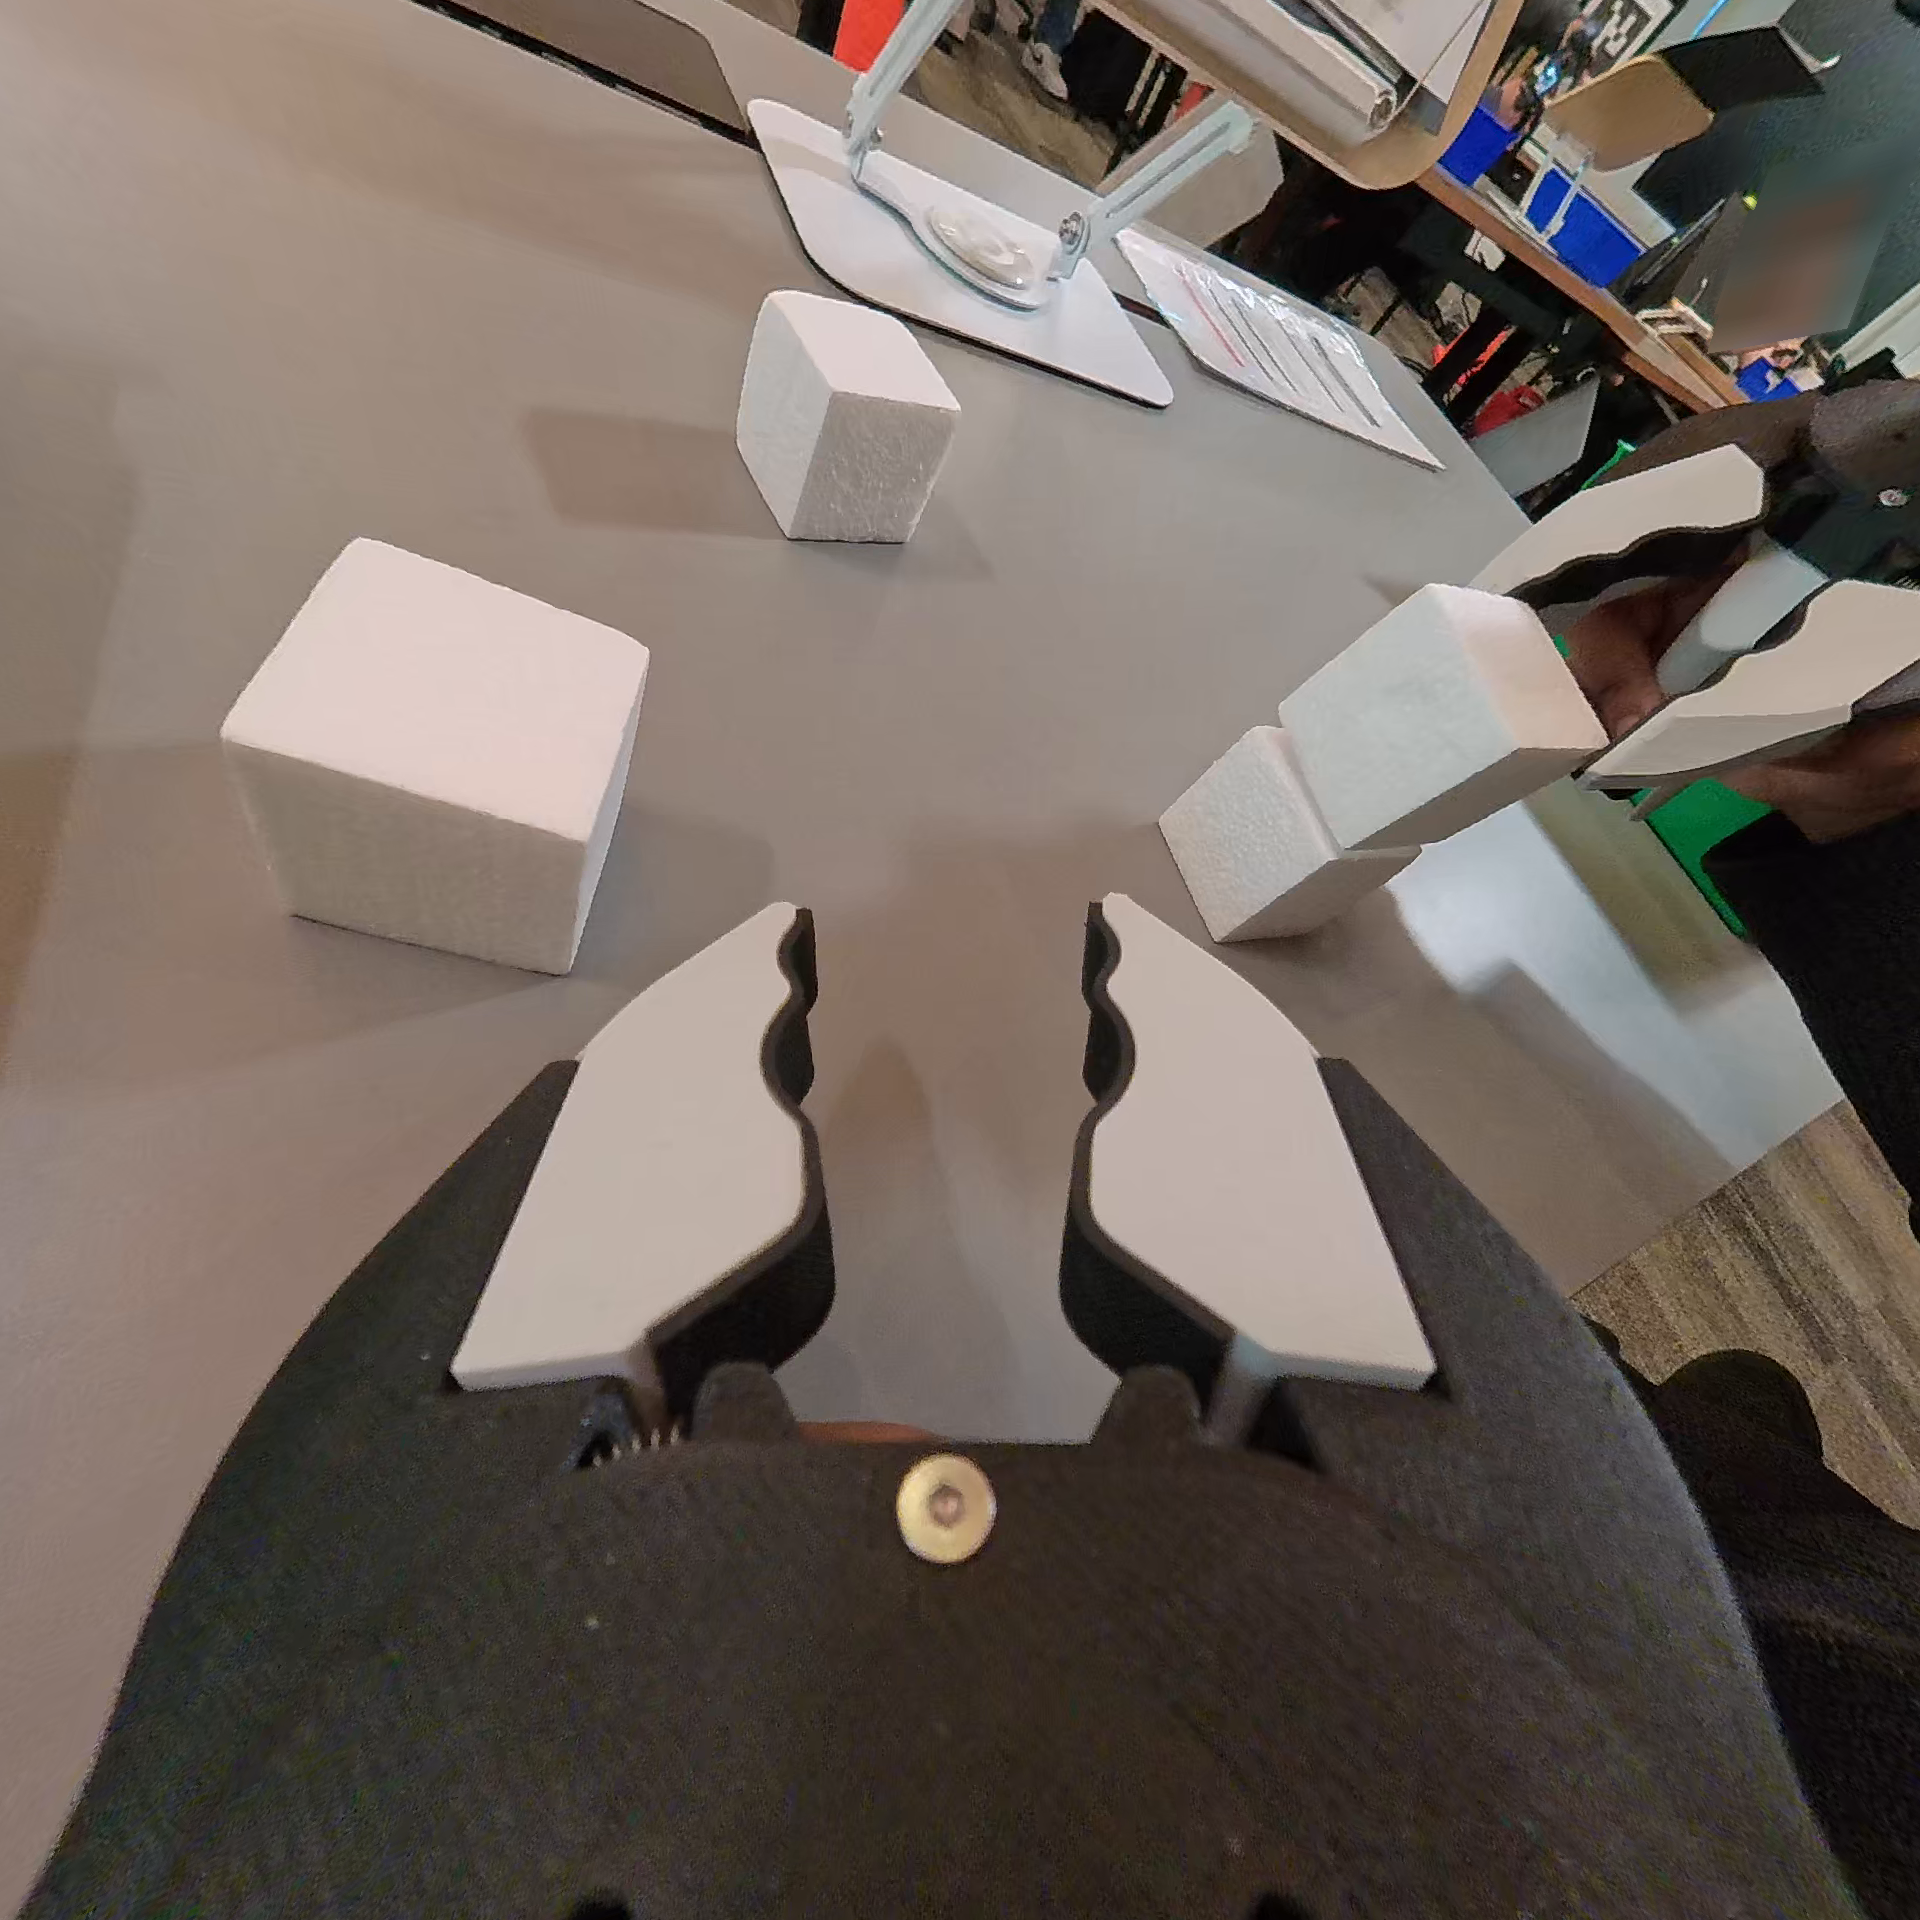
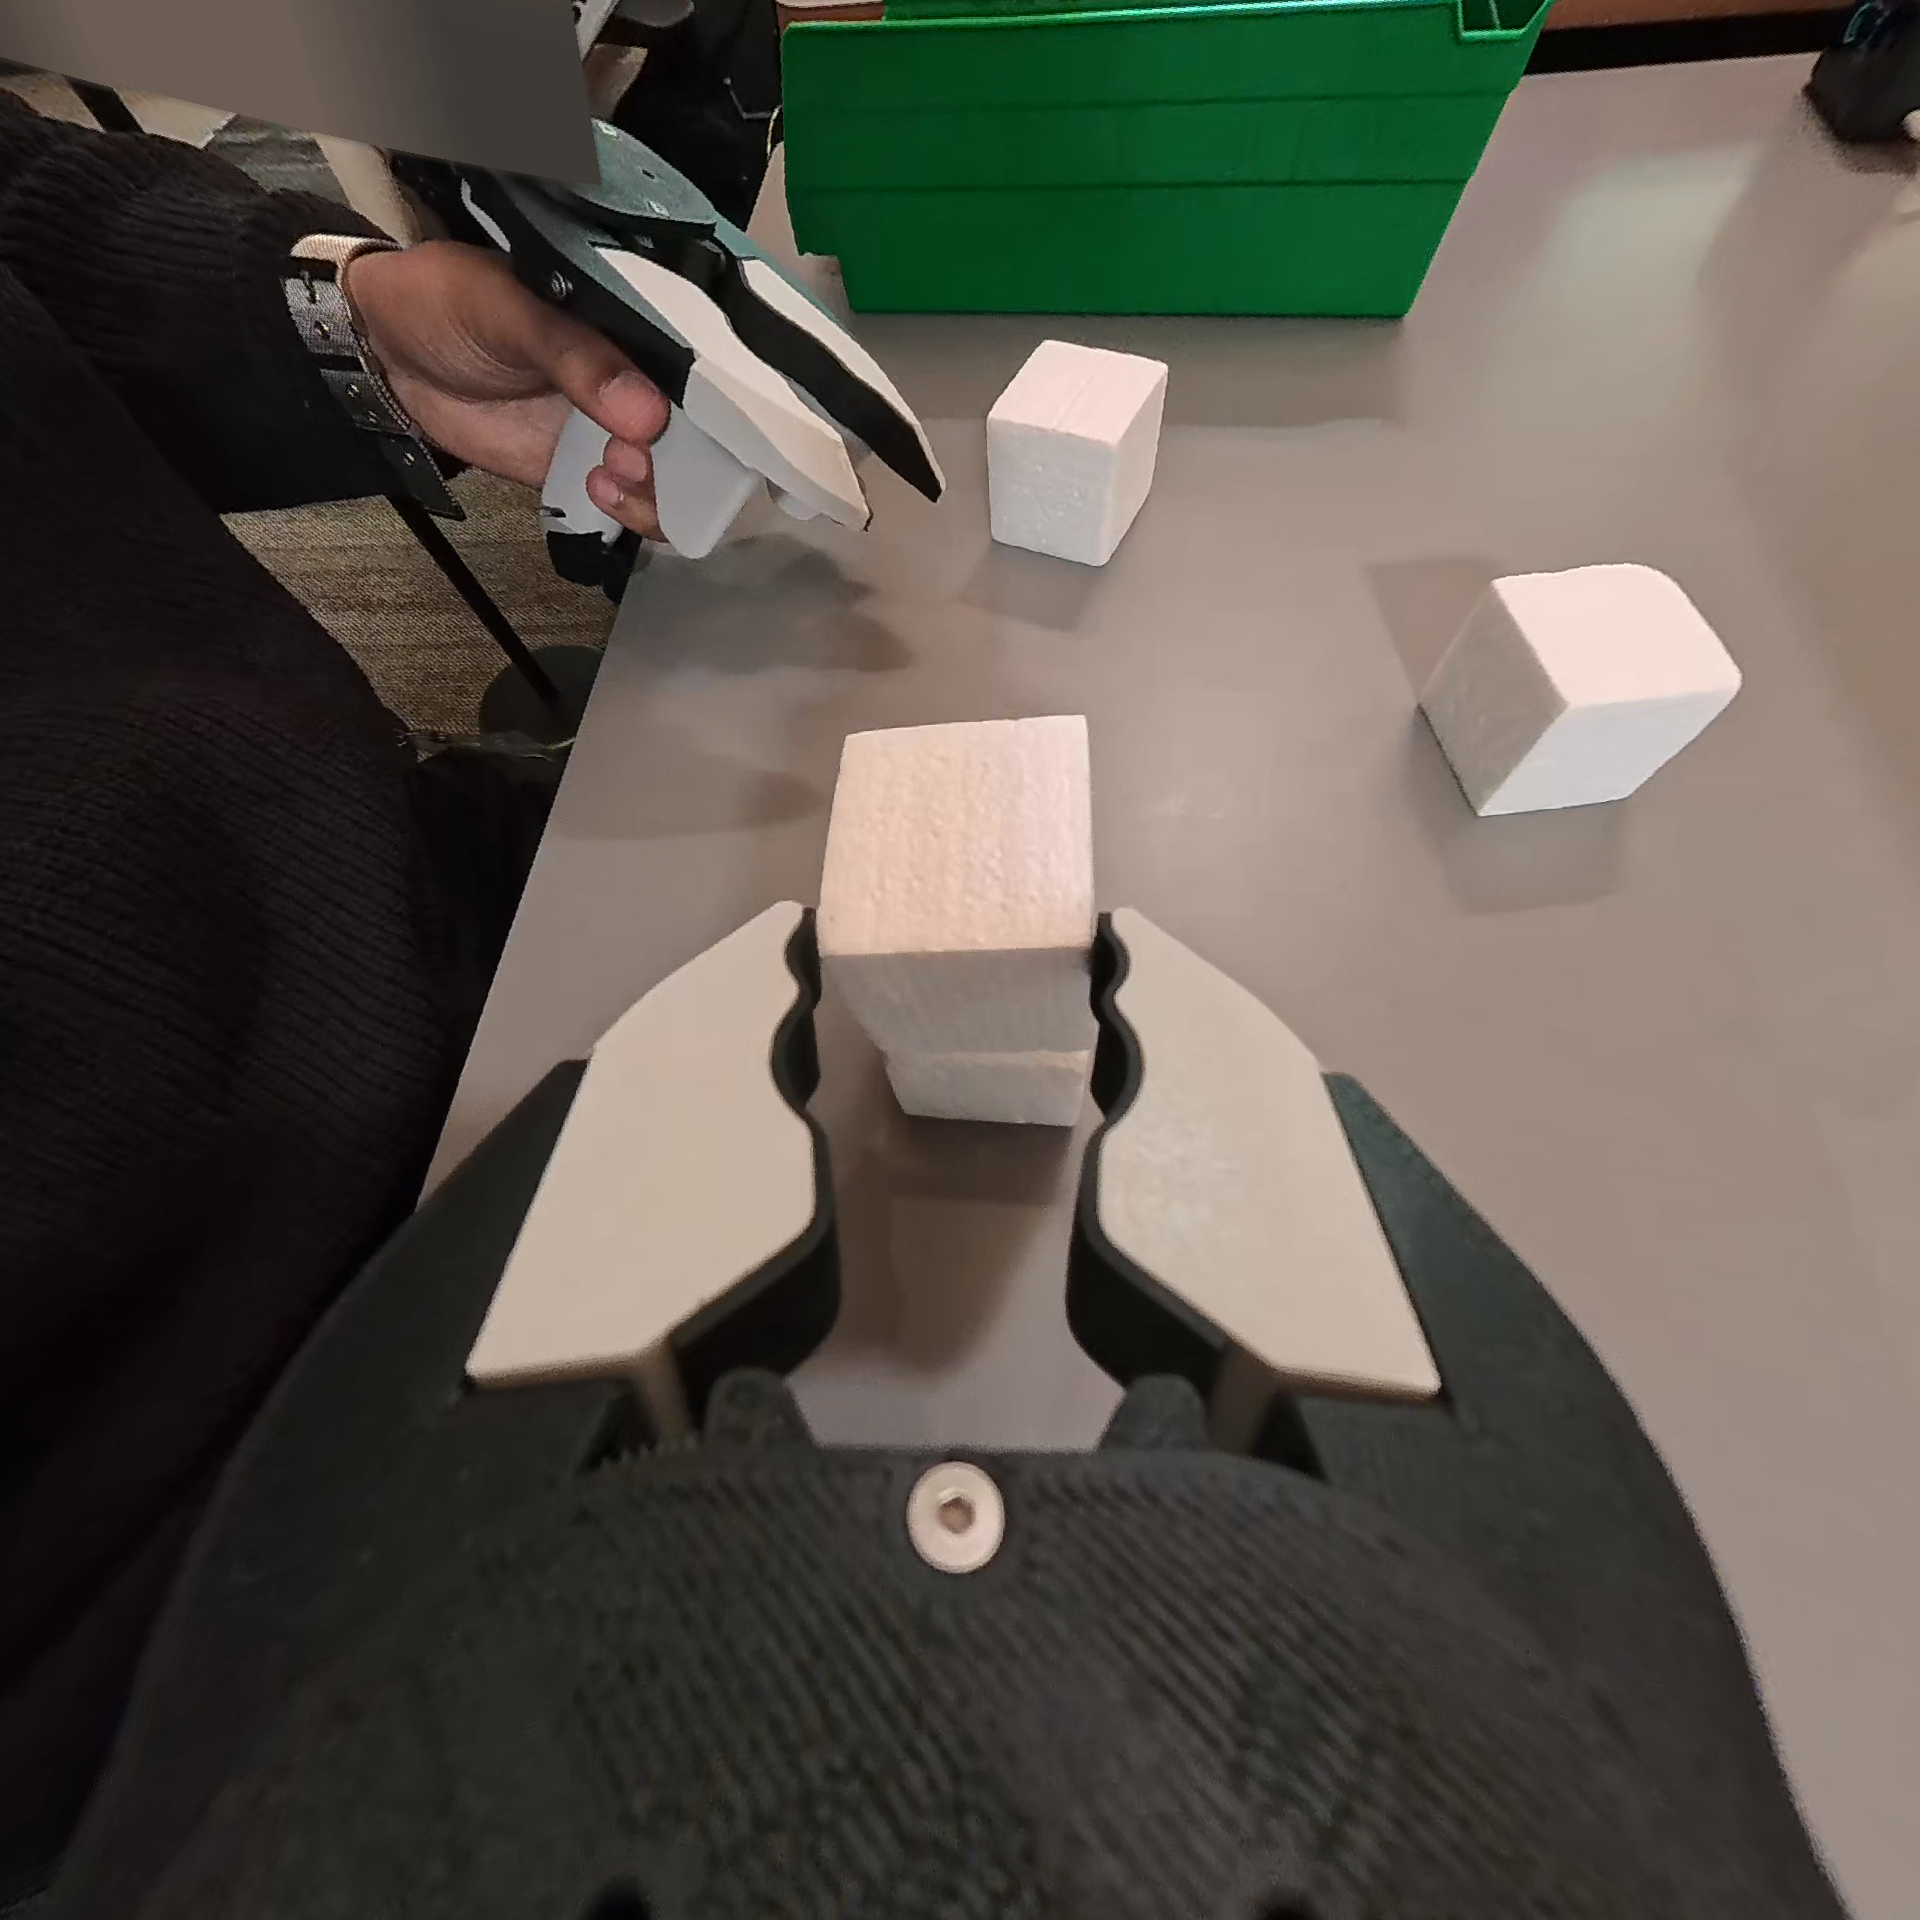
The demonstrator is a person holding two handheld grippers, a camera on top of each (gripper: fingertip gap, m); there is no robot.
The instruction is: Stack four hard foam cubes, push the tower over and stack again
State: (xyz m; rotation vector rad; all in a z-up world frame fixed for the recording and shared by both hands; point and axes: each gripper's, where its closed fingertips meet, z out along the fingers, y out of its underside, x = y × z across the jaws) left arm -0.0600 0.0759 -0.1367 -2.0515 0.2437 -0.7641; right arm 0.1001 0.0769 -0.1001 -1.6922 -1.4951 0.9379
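My right gripper (image 2: 954, 920) is shut on a white foam block (image 2: 956, 831), one finger on each side. That block rests on or just above a second foam block (image 2: 987, 1086) that stands on the grey table (image 2: 1351, 1039). In the left wrist view the held block (image 1: 1434, 707) and the lower block (image 1: 1247, 831) show at the right, with the right gripper (image 1: 1538, 675) around the upper one. My left gripper (image 1: 948, 935) is open and empty above the table, between a large foam cube (image 1: 436, 758) and the stacked pair. It also shows in the right wrist view (image 2: 902, 506), held by a hand.
A further foam cube (image 1: 842, 416) stands farther back. The two loose cubes (image 2: 1075, 447) (image 2: 1579, 686) lie beyond the stack. A green bin (image 2: 1143, 156) stands at the far edge. A white stand base (image 1: 935, 239) and a plastic-covered sheet (image 1: 1278, 343) lie at the back. The table edge (image 1: 1662, 1195) is close by. The large foam cube (image 1: 436, 758) is about 6 centimetres from my left fingertips and 25 centimetres from my right. It turns up in the right wrist view (image 2: 1040, 383) as well.
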